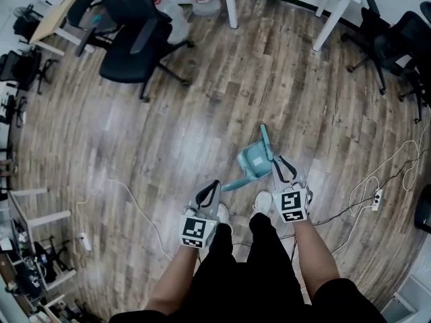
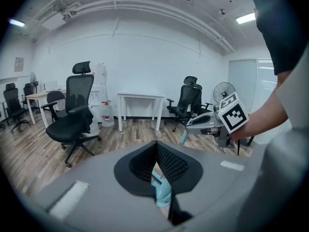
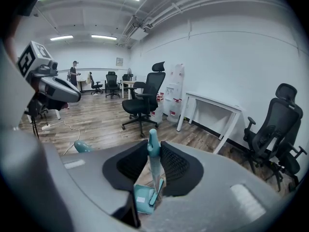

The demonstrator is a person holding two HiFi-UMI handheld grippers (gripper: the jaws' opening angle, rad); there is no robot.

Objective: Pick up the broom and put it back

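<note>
Broom (image 1: 236, 183) clamped in left tool (image 1: 214, 184), dustpan (image 1: 252, 161) clamped in right tool (image 1: 277, 161), brush perhaps inside dustpan.

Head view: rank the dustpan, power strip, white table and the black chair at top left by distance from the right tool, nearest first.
1. dustpan: just ahead, its handle in the right tool.
2. power strip: on the floor to the right.
3. white table and black chair: both far ahead, too close to call.
</note>
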